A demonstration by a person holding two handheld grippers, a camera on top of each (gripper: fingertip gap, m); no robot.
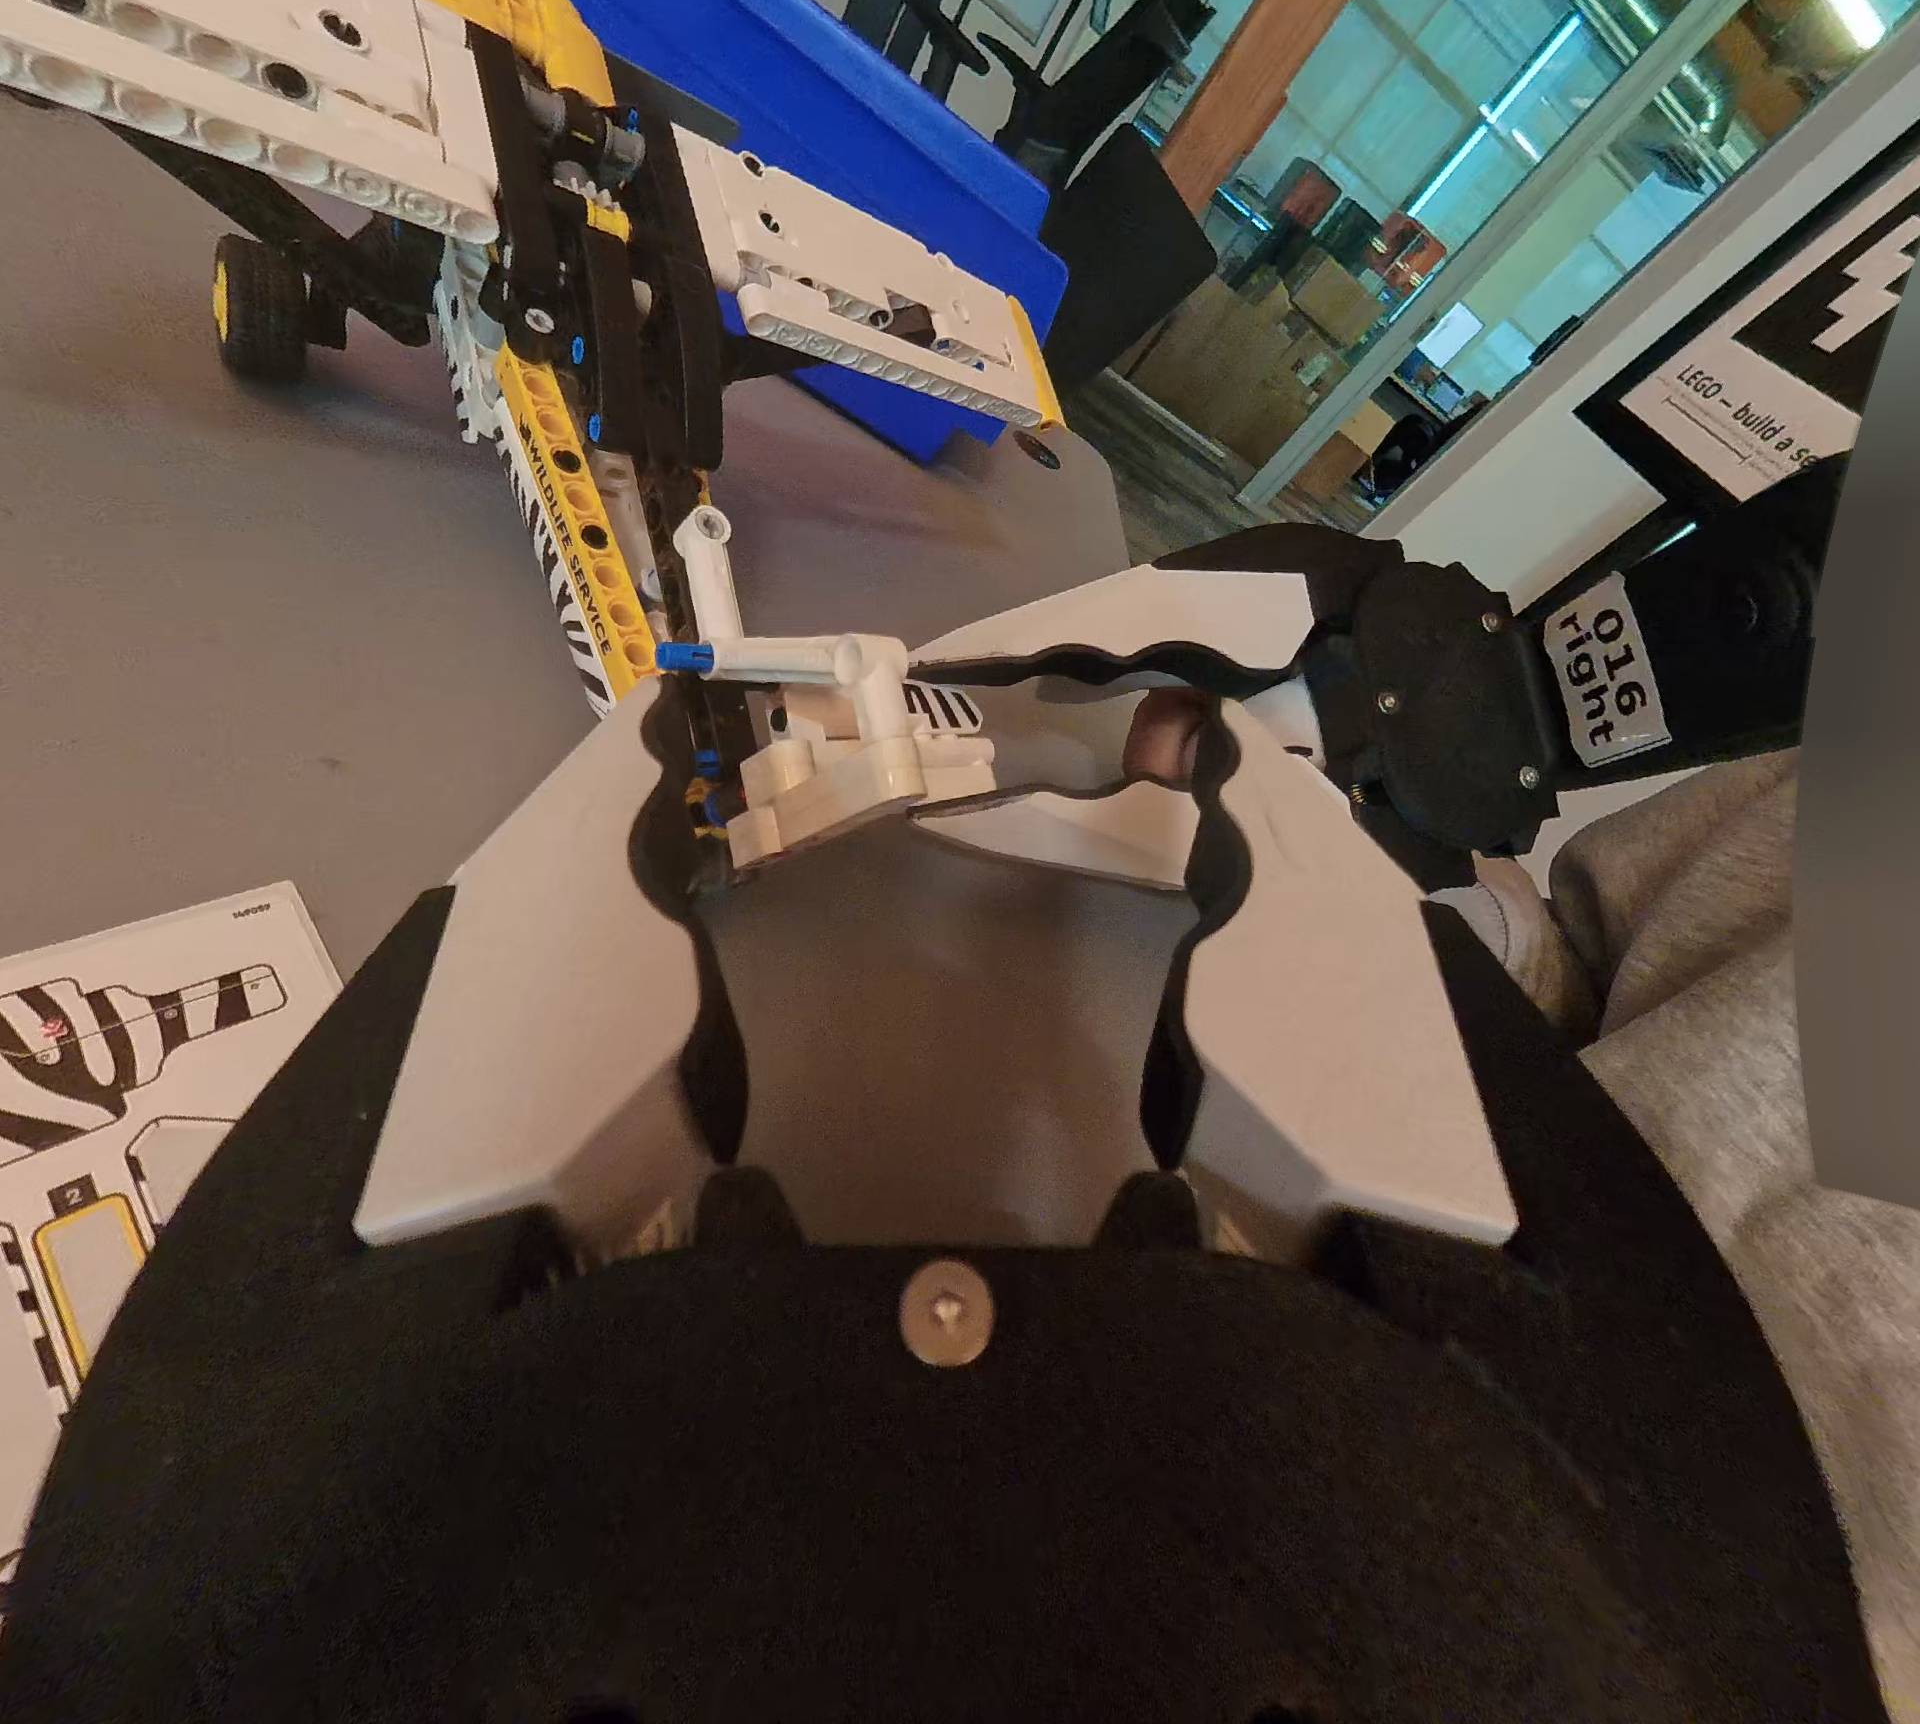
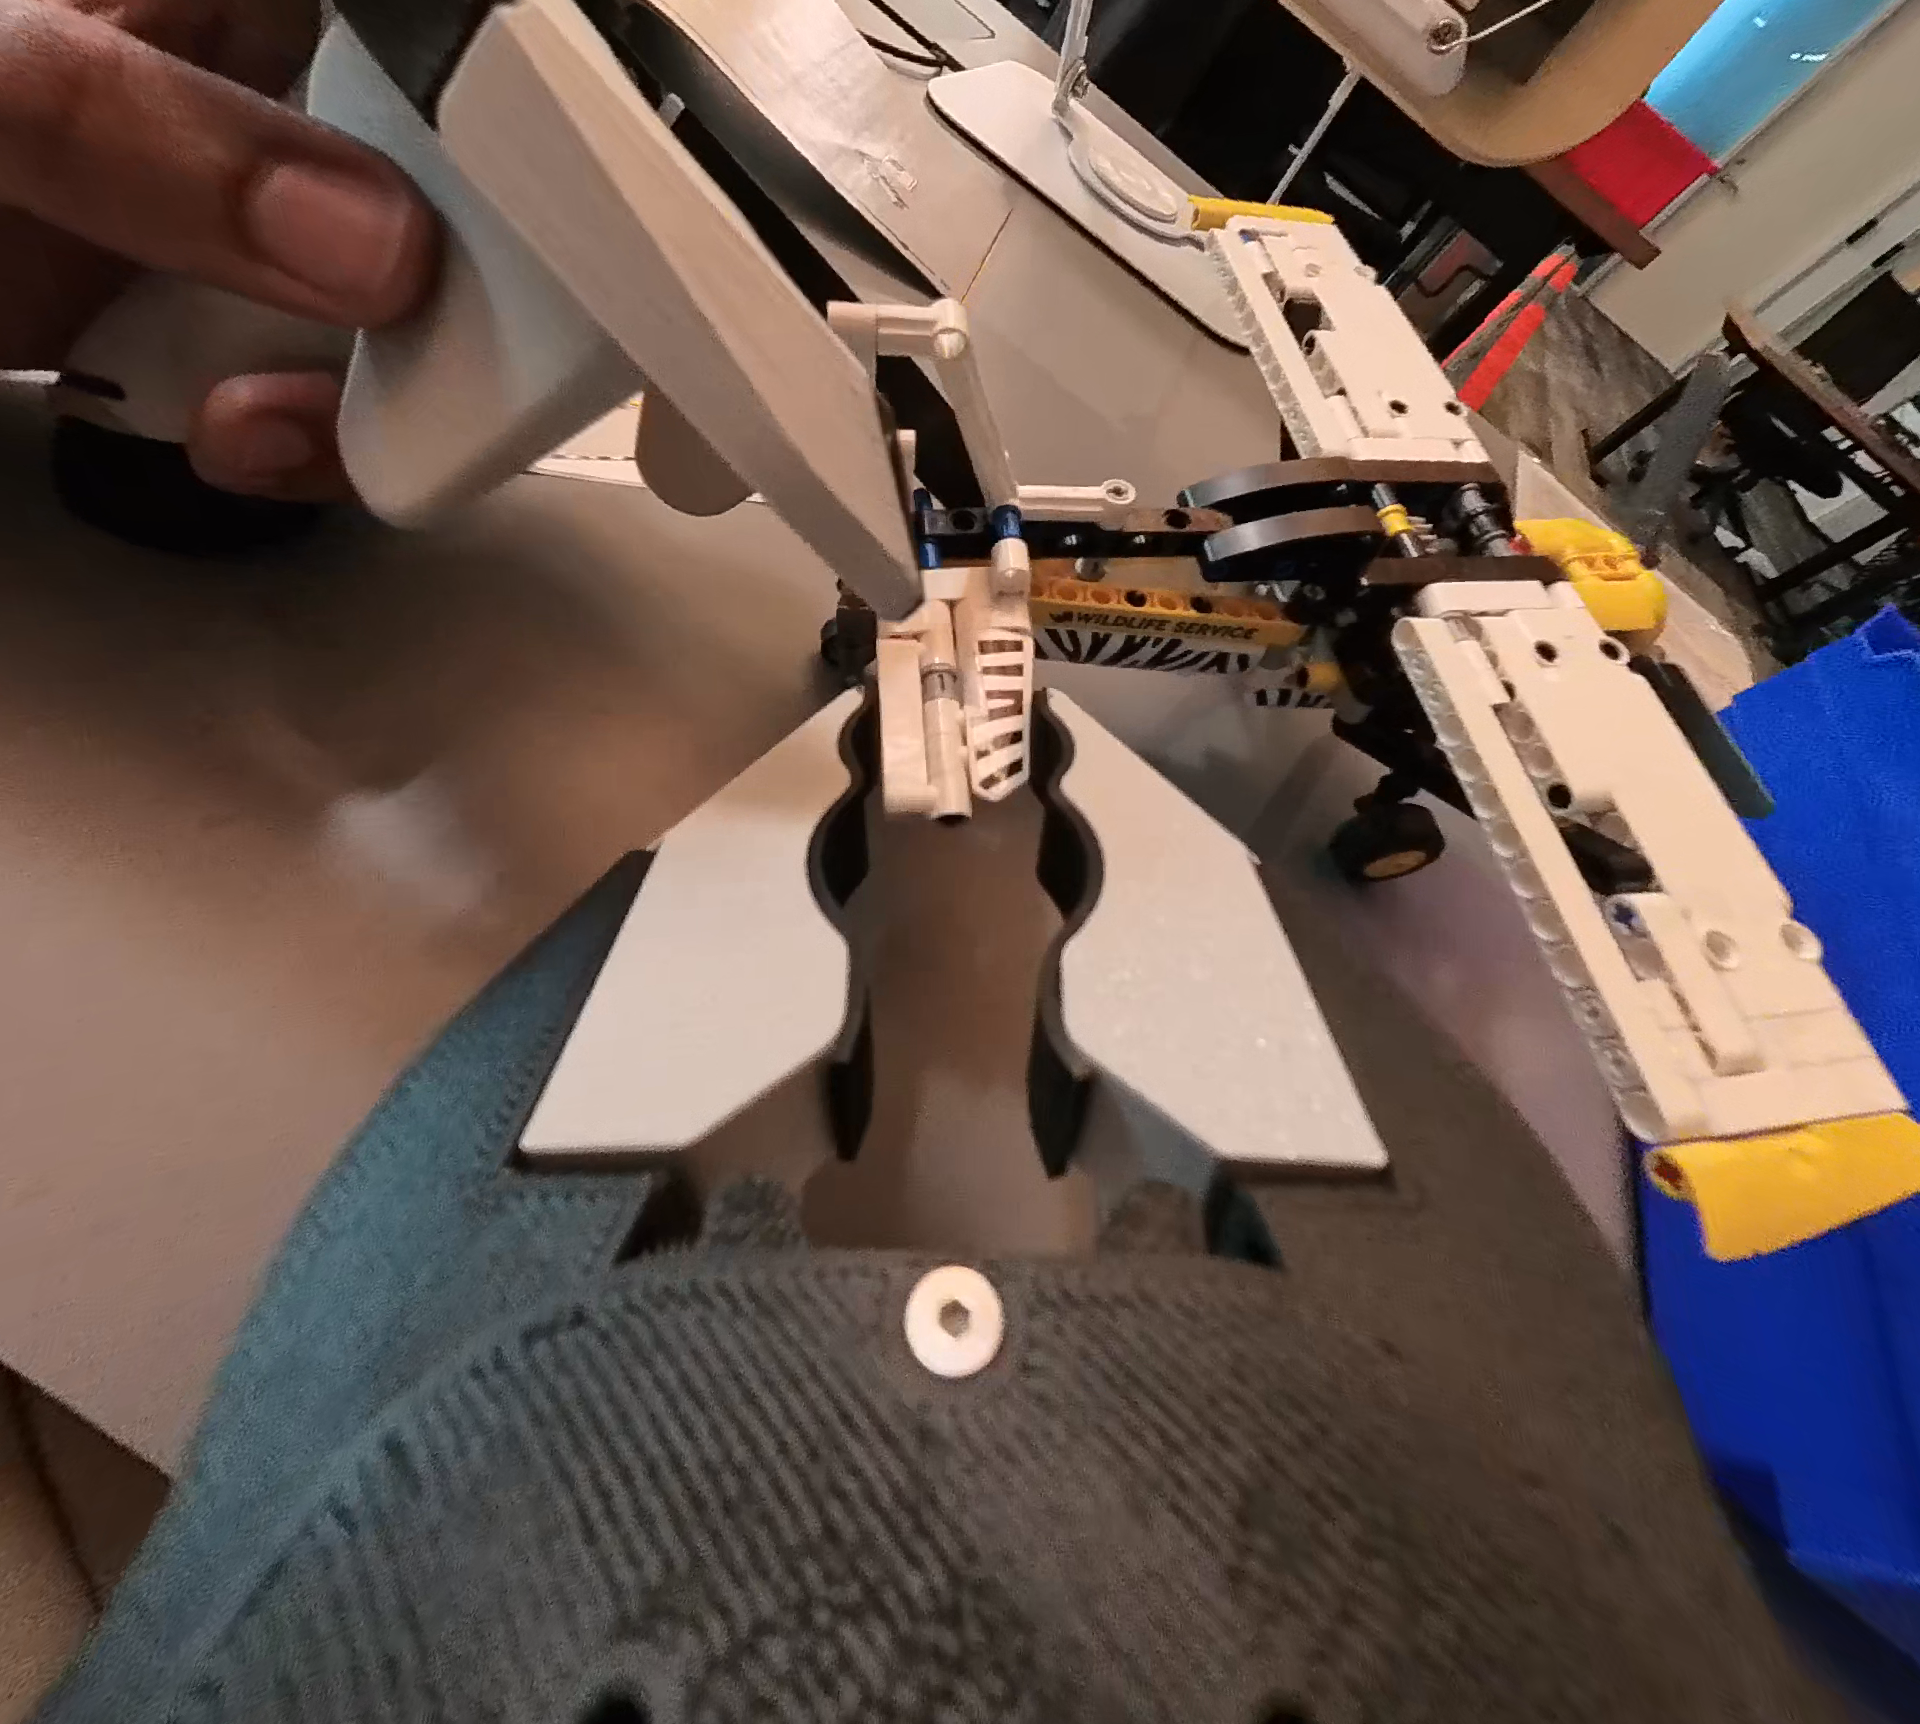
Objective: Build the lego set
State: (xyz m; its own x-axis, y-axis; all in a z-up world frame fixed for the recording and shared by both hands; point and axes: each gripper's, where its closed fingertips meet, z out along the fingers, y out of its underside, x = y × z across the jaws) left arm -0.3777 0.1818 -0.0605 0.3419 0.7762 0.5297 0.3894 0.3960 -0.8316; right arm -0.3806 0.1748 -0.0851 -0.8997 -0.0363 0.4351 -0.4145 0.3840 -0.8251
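A lego plane (image 1: 566,469) with white wings, a yellow nose and a zebra-striped body stands on the grey table (image 1: 260,635). It also shows in the right wrist view (image 2: 1143,625). My right gripper (image 2: 951,718) is shut on the white tail assembly (image 2: 935,718) at the plane's rear end, and comes in from the right in the left wrist view (image 1: 914,734). My left gripper (image 1: 935,729) is open wide around the tail (image 1: 862,770). Its left finger (image 1: 582,895) rests against the rear of the body. In the right wrist view this finger (image 2: 675,303) slants down from the upper left.
A blue bin (image 1: 727,12) stands just behind the plane, beside the wing in the right wrist view (image 2: 1849,843). A sticker sheet (image 1: 125,1103) lies at the near left. A person's hand (image 2: 208,168) holds the left gripper. A white sign (image 1: 1766,386) stands at the right. My two grippers' fingertips are within a few centimetres of each other.
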